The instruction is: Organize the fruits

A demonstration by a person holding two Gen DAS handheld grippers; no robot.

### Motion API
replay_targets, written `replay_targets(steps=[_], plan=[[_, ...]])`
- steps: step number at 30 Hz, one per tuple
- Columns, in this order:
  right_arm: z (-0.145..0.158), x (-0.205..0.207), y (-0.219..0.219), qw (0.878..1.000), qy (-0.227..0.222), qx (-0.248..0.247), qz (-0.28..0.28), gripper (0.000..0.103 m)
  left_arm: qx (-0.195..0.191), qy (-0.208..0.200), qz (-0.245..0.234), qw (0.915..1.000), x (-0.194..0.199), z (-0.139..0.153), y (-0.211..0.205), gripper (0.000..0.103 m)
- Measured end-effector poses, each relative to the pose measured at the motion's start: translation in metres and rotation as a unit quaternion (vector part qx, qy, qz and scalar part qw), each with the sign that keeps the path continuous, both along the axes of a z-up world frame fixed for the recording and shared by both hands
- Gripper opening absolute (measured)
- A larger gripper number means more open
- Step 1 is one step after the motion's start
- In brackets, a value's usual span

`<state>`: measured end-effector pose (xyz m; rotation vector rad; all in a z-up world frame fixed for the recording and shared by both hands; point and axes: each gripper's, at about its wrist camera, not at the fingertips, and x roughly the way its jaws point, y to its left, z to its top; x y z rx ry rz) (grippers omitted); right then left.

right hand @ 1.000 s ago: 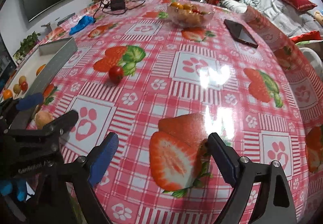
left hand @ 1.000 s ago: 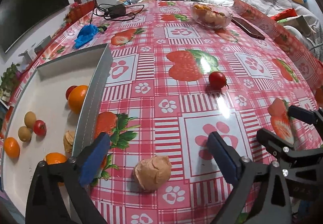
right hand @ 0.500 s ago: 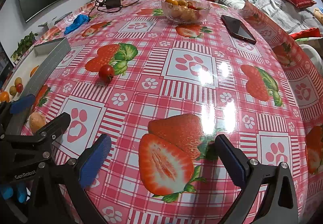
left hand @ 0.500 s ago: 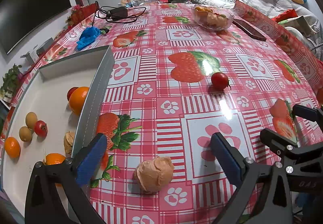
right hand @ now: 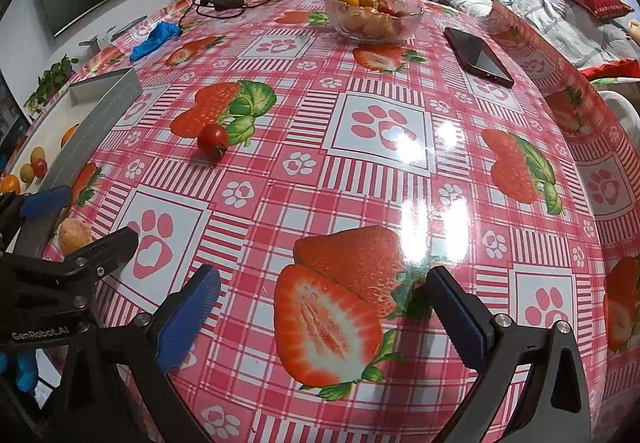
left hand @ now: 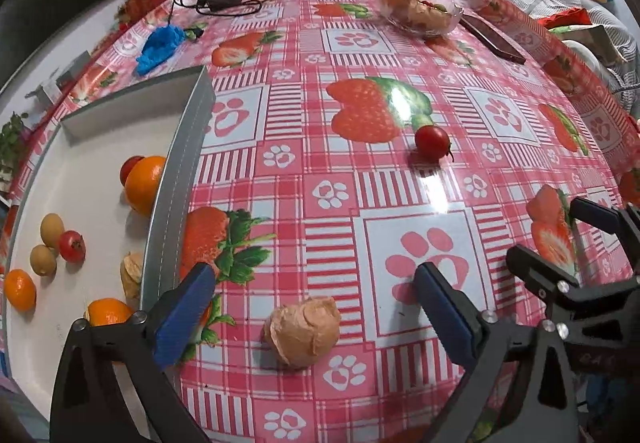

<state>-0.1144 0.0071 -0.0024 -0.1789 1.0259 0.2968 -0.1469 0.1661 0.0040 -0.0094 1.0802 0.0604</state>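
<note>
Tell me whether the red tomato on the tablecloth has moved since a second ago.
No. The tomato sits at the same spot beside the printed strawberry's green leaves; the slight shift in frame is camera tilt.

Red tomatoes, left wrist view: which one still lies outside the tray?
The tomato on the tablecloth, beside the printed strawberry. The other two red ones sit inside the white tray.

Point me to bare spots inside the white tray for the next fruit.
The white tray is bare at its far end, beyond the large orange. The near end is crowded: small orange, longans and small tomato.
</note>
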Motion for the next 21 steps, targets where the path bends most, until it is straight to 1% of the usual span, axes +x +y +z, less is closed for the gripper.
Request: replay_targets(steps=[1, 4, 7, 11, 14, 17, 18, 19, 21], plan=[[0.001, 0.002, 0.001, 1.0, 0.008, -0.002, 0.0, 0.103, -0.003, 0.002, 0.0, 1.0, -0.001, 0.0, 0.0, 0.096], [0.004, 0.011, 0.001, 1.0, 0.026, 0.003, -0.001, 0.103, -0.013, 0.006, -0.002, 0.9999, -0.006, 0.002, 0.001, 0.095], [0.019, 0.019, 0.005, 1.0, 0.014, 0.022, 0.003, 0.103, -0.019, 0.003, -0.002, 0.9998, -0.01, 0.006, 0.003, 0.095], [0.035, 0.029, 0.025, 0.999, -0.006, 0.022, 0.03, 0.103, -0.035, -0.005, 0.002, 0.9994, -0.013, 0.01, 0.009, 0.095], [0.036, 0.037, 0.045, 0.998, -0.005, 0.02, 0.054, 0.103, -0.041, -0.005, 0.005, 0.9991, -0.013, 0.011, 0.012, 0.095], [0.03, 0.045, 0.063, 0.997, 0.002, 0.02, 0.069, 0.102, -0.032, -0.009, 0.001, 0.9994, -0.016, 0.012, 0.01, 0.095], [0.028, 0.047, 0.068, 0.997, 0.003, 0.017, 0.073, 0.1, -0.033, -0.01, 0.0, 0.9994, -0.017, 0.013, 0.011, 0.095], [0.026, 0.048, 0.072, 0.997, 0.004, 0.015, 0.076, 0.089, -0.036, -0.012, 0.0, 0.9993, -0.018, 0.013, 0.012, 0.095], [0.021, 0.052, 0.078, 0.996, 0.017, 0.015, 0.082, 0.078, -0.039, -0.016, 0.0, 0.9991, -0.019, 0.014, 0.013, 0.095]])
